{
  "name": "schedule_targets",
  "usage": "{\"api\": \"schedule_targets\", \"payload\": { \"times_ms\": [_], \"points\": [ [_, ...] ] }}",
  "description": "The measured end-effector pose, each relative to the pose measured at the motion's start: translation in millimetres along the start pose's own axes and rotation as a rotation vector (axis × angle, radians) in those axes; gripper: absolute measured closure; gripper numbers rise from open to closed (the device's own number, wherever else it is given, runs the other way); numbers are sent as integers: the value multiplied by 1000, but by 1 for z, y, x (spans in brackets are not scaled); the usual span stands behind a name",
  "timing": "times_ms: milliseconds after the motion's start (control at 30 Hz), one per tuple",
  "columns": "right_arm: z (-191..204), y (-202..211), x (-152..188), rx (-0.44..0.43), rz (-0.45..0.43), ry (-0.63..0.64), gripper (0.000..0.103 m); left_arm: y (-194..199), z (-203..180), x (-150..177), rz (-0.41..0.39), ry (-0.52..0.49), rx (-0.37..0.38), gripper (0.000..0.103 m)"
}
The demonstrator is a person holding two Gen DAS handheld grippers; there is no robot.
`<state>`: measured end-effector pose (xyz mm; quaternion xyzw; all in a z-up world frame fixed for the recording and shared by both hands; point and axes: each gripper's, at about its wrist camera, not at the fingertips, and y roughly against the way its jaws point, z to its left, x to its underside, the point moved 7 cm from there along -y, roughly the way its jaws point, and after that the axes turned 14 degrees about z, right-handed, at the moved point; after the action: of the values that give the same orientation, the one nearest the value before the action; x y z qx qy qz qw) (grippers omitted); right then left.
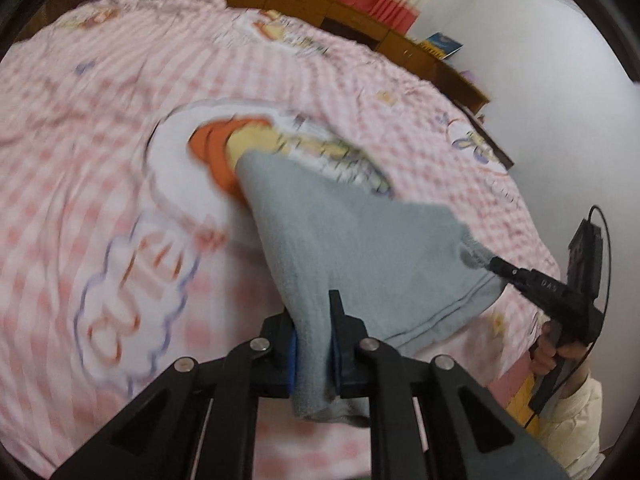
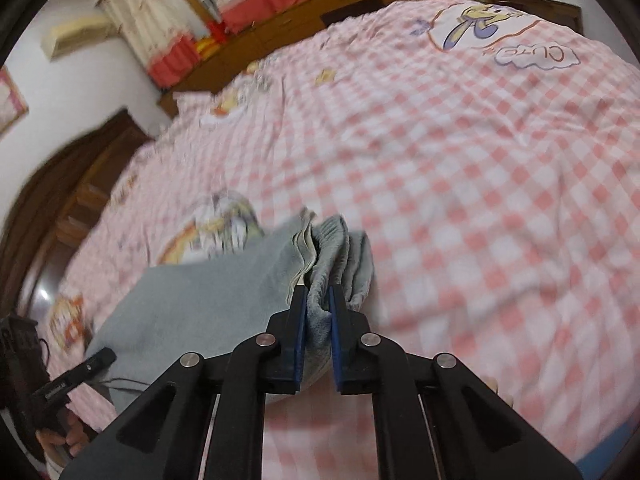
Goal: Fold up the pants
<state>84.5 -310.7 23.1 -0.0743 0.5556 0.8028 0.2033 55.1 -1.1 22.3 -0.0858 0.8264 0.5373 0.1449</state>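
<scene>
item: grey pants [image 1: 352, 248], lifted off a bed [image 1: 80, 160] under a pink checked cover, stretched between two tools so the cloth hangs taut, probably so it can be laid over in a clean fold

left hand-held gripper [image 1: 314, 344]: jaws nearly shut, blue pads pinching one bunched end of the pants

right hand-held gripper [image 2: 319, 320]: jaws nearly shut on the other end, ribbed and gathered, likely the waistband

left wrist view only: the pants' far corner trailing on the cover's cartoon print; the right tool seen from outside, at the right, in a person's hand [image 1: 550, 354]

right wrist view only: layered edges stacked at the pinch; the left tool low at the left
</scene>
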Motion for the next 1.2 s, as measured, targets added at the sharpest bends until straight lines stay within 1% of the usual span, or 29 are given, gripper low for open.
{"api": "schedule_targets", "payload": {
  "times_ms": [67, 167, 200, 233, 367, 433, 467, 567, 600, 700, 800, 867, 933, 1033, 1133, 1167, 1200],
  "points": [
    [1, -9, 12, 67, 29, 21, 90, -9, 9, 9, 20, 6, -20, 90],
    [-8, -15, 20, 128, 50, 6, 85, -26, 19, 18, 50, 10, -34, 87],
    [-11, -14, 21, 146, 50, 3, 82, -29, 21, 20, 51, 7, -41, 83],
    [-12, -11, 23, 161, 44, 3, 81, -29, 24, 21, 50, 4, -51, 78],
    [1, 9, 21, 217, -21, 56, 79, -20, 26, 20, 31, -24, -91, 68],
    [20, 18, 17, 210, -65, 110, 72, -18, 27, 18, 21, -29, -101, 63],
    [30, 19, 16, 196, -79, 135, 69, -18, 27, 18, 22, -31, -104, 63],
    [58, 9, 16, 157, -81, 205, 68, -23, 30, 18, 33, -34, -105, 62],
    [64, 1, 17, 153, -72, 223, 68, -24, 31, 19, 34, -35, -105, 61],
    [71, -26, 24, 180, -19, 255, 68, -29, 33, 21, 41, -50, -122, 58],
    [61, -54, 33, 213, 46, 242, 68, -30, 34, 23, 41, -61, -119, 58],
    [52, -70, 40, 203, 82, 228, 68, -28, 35, 23, 45, -54, -100, 58],
    [50, -70, 43, 205, 74, 225, 68, -24, 34, 22, 49, -52, -91, 58],
    [59, -58, 44, 237, 61, 225, 68, -13, 32, 14, 20, -62, -120, 58],
    [84, -43, 47, 171, 24, 255, 68, -12, 33, 4, 5, -57, -109, 57],
    [93, -40, 49, 156, 14, 268, 68, -14, 33, 1, 8, -48, -93, 57],
    [99, -40, 50, 147, 10, 276, 66, -18, 34, -1, 19, -31, -61, 57]
  ]
}}
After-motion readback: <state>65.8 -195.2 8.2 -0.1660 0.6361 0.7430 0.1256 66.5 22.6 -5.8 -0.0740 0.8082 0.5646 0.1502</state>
